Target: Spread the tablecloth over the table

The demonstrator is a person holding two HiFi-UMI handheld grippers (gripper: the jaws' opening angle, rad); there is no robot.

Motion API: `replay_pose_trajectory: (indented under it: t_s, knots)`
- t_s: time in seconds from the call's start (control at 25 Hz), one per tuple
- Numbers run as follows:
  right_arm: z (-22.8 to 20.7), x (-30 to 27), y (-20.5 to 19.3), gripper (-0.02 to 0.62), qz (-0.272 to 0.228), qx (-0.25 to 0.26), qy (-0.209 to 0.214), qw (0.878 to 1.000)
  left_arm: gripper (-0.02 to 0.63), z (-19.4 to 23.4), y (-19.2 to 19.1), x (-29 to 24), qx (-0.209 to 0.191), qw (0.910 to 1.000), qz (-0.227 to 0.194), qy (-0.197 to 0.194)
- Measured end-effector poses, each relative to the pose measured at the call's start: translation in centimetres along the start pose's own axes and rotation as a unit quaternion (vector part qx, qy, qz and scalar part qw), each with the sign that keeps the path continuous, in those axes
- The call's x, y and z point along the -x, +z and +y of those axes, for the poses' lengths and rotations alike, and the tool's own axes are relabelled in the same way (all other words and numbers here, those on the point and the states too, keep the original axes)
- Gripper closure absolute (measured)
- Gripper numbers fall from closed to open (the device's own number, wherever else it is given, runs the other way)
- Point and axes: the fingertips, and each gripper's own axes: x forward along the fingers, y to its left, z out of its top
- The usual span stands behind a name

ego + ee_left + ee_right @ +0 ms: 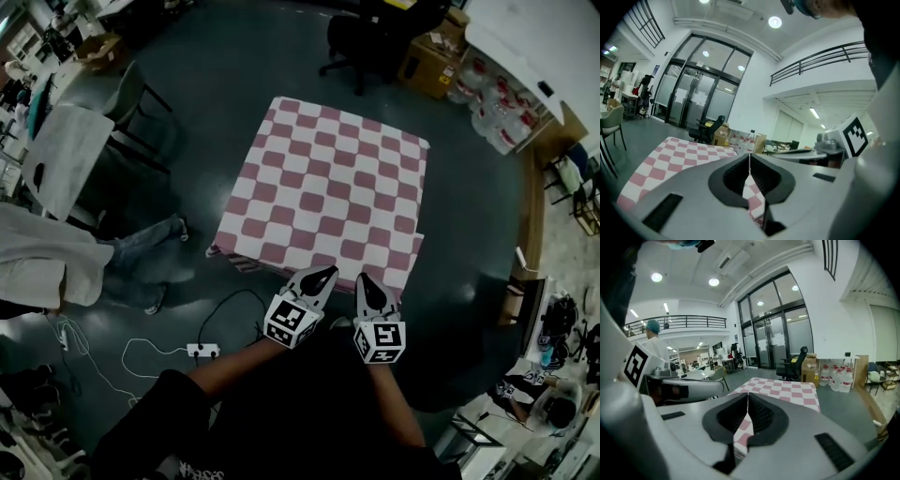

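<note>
- Wide hall with a dark floor (225, 84), glass doors and a railed gallery above; office chair (366, 37), cardboard box (431, 61) and water bottles (497, 117) well beyond the far side, power strip (202, 351) on the floor to the near left.
- In the middle, pink-and-white checked tablecloth (323, 183), lying across the whole top of the table, which is hidden under it.
- Far edge and both sides apparently draped; near-left corner bunched, with a folded strip showing below the hem.
- Left gripper (322, 275) and right gripper (365, 281) side by side at the near edge, close together, around the middle of that edge rather than at its corners.
- Left jaws pressed together on a narrow fold of the checked cloth, seen running up between the pads in the left gripper view.
- Right jaws likewise clamped on the hem, with cloth pinched between the pads in the right gripper view.
- Both pointing a little downward, toward the far side.
- Twin pinch on one hem probably meant to give an even pull, so as to draw the cloth toward the person without skewing the checks.
- Most of the spreading seemingly done; squaring the near edge and freeing the bunched corner apparently left.
- Risk in a hard tug: far hem dragged up onto the top.
</note>
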Motion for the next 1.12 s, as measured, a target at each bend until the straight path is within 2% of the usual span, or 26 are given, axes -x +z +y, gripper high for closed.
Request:
replay_pose_trajectory:
  t_s: [0.08,0.24,0.36,0.48,0.76,1.12]
  knots:
    - [0.8,0.4,1.4,0.578,-0.010,0.019,-0.001,1.000,0.584,-0.2,1.4,0.5,-0.013,0.9996,-0.024,0.011]
    - [2.4,1.7,3.1,0.579,-0.034,0.044,-0.025,0.998,0.584,-1.4,3.2,1.9,-0.067,0.9964,-0.047,0.025]
    - [1.9,2.8,5.0,0.580,-0.073,0.057,-0.056,0.994,0.585,-3.0,4.1,2.0,-0.077,0.9946,-0.067,0.019]
    - [2.1,3.2,5.6,0.580,-0.082,0.077,-0.058,0.992,0.586,-4.1,4.3,2.4,-0.089,0.9928,-0.080,0.006]
    - [3.5,3.1,5.7,0.580,-0.082,0.102,-0.054,0.990,0.586,-3.6,5.1,3.6,-0.089,0.9913,-0.096,0.013]
    - [6.0,1.6,5.2,0.580,-0.069,0.108,-0.041,0.991,0.589,-2.0,4.7,4.7,-0.086,0.9920,-0.092,0.017]
